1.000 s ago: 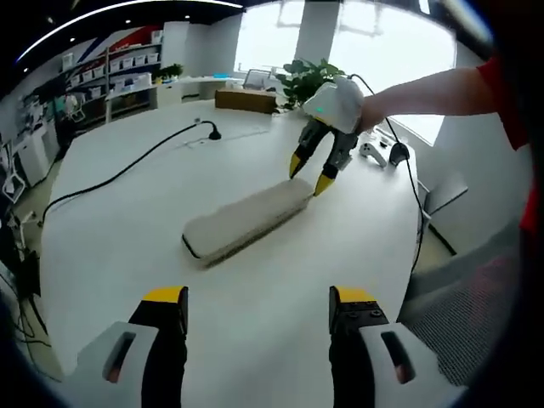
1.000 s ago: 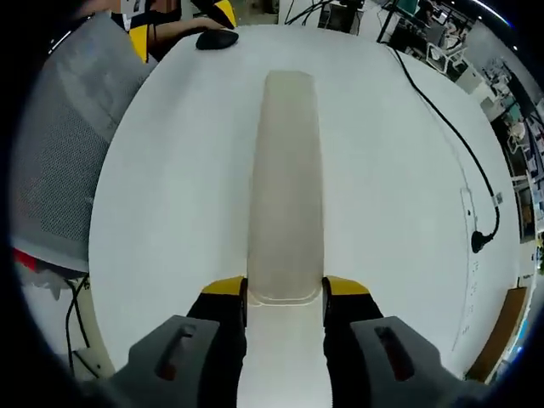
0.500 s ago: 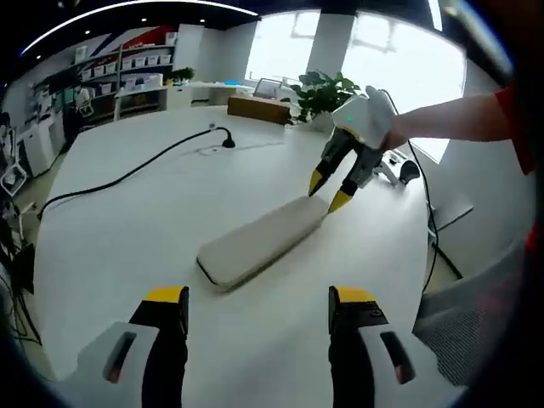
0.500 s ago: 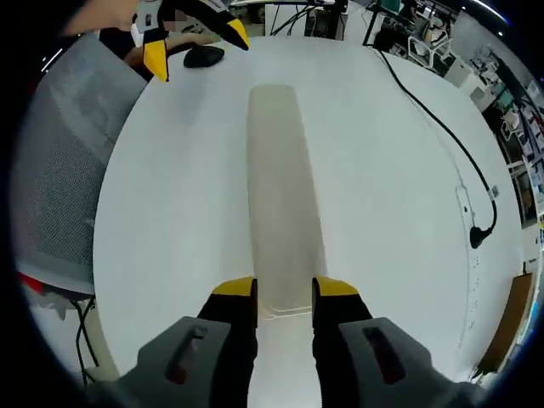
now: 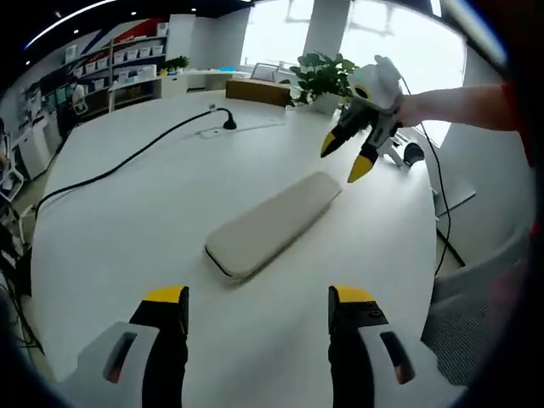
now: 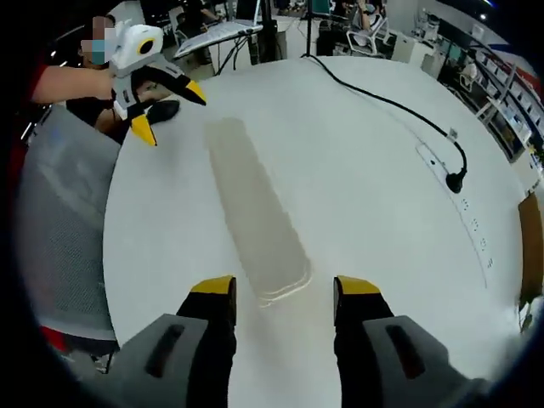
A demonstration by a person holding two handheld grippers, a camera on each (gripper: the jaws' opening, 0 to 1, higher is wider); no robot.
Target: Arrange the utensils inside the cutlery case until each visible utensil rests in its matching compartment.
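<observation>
A long beige cutlery case [image 5: 272, 223] lies shut on the white table [image 5: 127, 246]; no utensil is visible. In the left gripper view, my left gripper [image 5: 259, 297] is open and held short of the case's near end. My right gripper [image 5: 347, 160] hovers open above and just past the far end, held by a hand. In the right gripper view, the case [image 6: 255, 212] runs away from my open right gripper [image 6: 285, 289], whose jaws stand on either side of its near end without touching. The left gripper [image 6: 168, 115] hangs open near the case's other end.
A black cable [image 5: 127, 166] crosses the table to a plug, and it appears as a cable [image 6: 382, 98] in the right gripper view too. A grey mesh chair [image 6: 59, 221] stands at the table's edge. A black mouse [image 6: 161, 109], a plant [image 5: 323, 76] and a cardboard box [image 5: 251, 91] sit at the table's margins.
My right gripper's jaws, which were narrow around the case's end, have spread wider and lifted away from it. The case stays flat on the table.
</observation>
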